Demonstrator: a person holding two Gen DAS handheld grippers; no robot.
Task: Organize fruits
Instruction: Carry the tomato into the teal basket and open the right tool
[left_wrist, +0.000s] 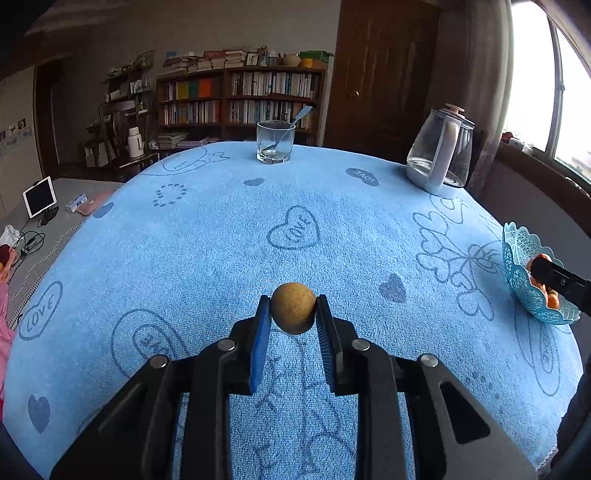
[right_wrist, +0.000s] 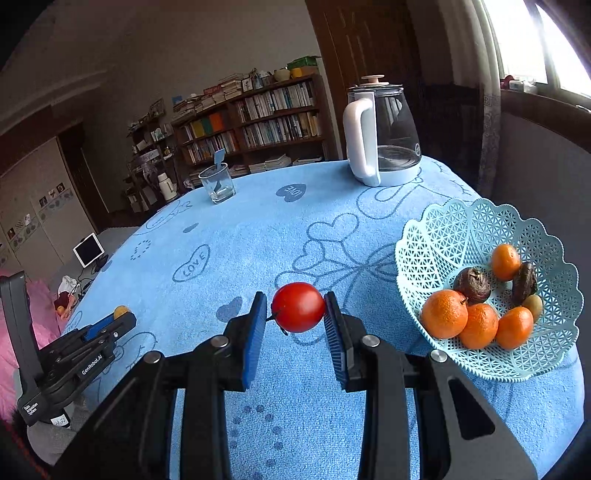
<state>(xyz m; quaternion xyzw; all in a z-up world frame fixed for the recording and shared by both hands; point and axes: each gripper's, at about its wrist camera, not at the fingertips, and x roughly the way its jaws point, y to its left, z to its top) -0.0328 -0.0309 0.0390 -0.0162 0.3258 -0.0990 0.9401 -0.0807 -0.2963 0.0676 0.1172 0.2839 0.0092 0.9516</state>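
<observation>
— Where's the fruit?
— The red tomato (right_wrist: 298, 307) is clamped in the right gripper (right_wrist: 296, 314) above the blue towel (right_wrist: 295, 236), near the lattice basket (right_wrist: 436, 236) of oranges (right_wrist: 444, 314). The left gripper (left_wrist: 292, 314) clenches a tan round fruit (left_wrist: 293, 307).
— Any writing?
— "LOVE" hearts on the towel; "GenRobot.AI" on the left gripper.

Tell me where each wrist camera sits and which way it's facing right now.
Left wrist: on the left gripper, facing across the blue tablecloth toward the bookshelf; it clamps a tan fruit.
Right wrist: on the right gripper, holding a red fruit, basket to its right.
Shared: glass, kettle.
</observation>
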